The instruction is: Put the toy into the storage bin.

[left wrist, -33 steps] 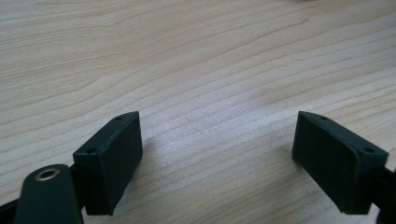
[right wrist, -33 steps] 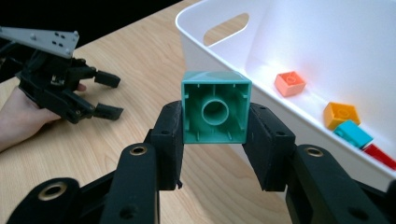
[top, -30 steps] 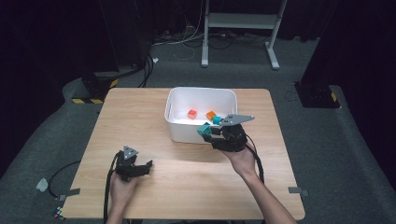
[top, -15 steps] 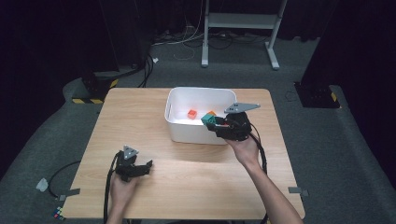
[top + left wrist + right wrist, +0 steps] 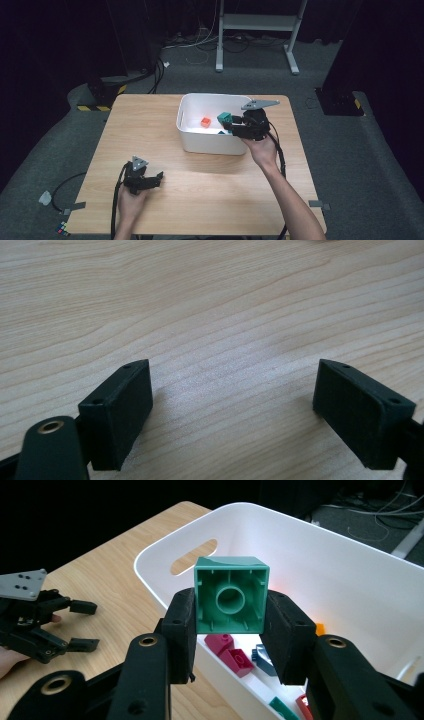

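Currently right gripper [image 5: 230, 630] clamps green block [image 5: 231, 594] above white bin [image 5: 186, 131]; a slipping grip drops it outside; left gripper [image 5: 235, 410] wide open, empty.

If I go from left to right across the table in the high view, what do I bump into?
Left claw → white bin → orange brick in the bin → green block → right claw gripping it.

Right gripper [image 5: 229, 125] carried green block [image 5: 224, 118] over bin [image 5: 210, 145].
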